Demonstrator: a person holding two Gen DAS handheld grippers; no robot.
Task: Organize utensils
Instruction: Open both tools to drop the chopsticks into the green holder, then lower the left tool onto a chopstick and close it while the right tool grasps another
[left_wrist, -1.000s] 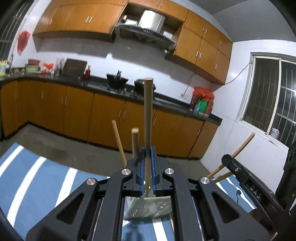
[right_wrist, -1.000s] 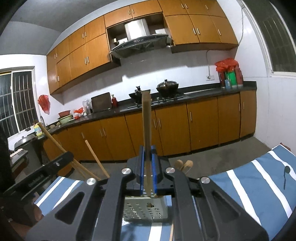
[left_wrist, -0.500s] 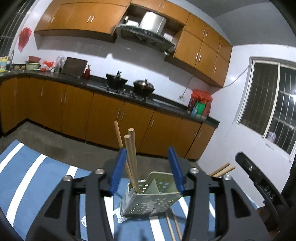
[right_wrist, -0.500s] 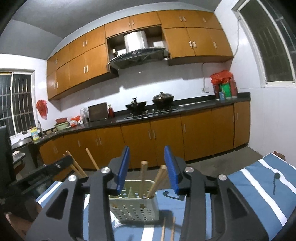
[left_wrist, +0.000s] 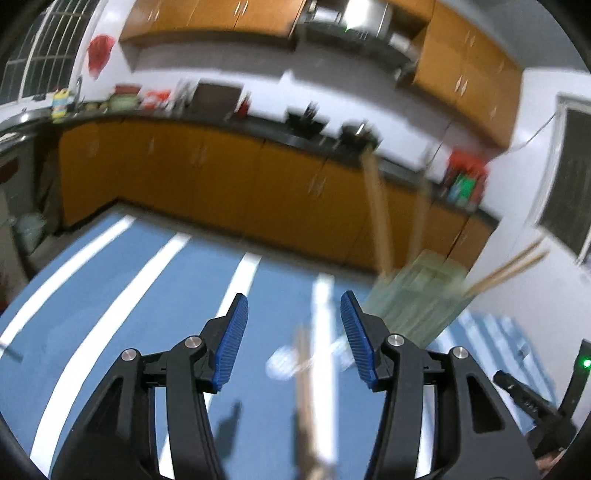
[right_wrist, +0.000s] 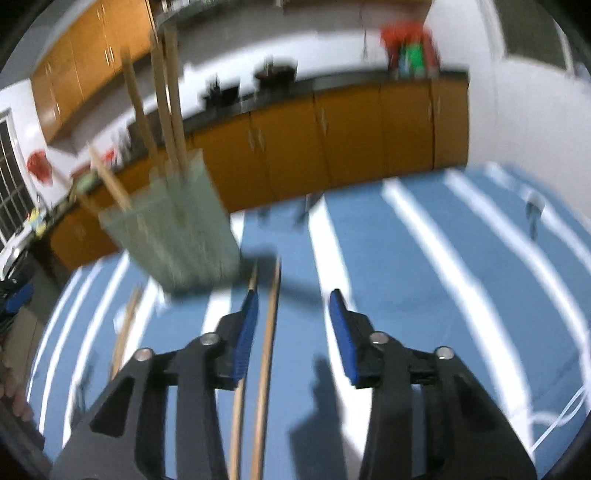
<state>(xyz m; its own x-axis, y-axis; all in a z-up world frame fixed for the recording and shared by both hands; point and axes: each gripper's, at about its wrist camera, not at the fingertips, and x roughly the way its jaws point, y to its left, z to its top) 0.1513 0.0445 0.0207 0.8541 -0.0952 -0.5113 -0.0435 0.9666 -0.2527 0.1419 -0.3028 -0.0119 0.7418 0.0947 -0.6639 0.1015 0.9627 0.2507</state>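
Right gripper (right_wrist: 291, 328) open; chopsticks (right_wrist: 264, 362) lengthwise toward holder (right_wrist: 173, 225).

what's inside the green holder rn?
Several wooden chopsticks stand in the green holder, leaning apart. Motion blur prevents an exact count, and the holder's walls hide their lower ends. More chopsticks lie on the striped cloth outside it.

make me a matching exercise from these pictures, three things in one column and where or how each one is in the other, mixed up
Things:
1. left gripper
2. green holder
3. two loose chopsticks

States:
A. lying flat on the striped cloth
B. open, holding nothing
C. standing up with sticks inside

Pairs: 1-B, 2-C, 3-A
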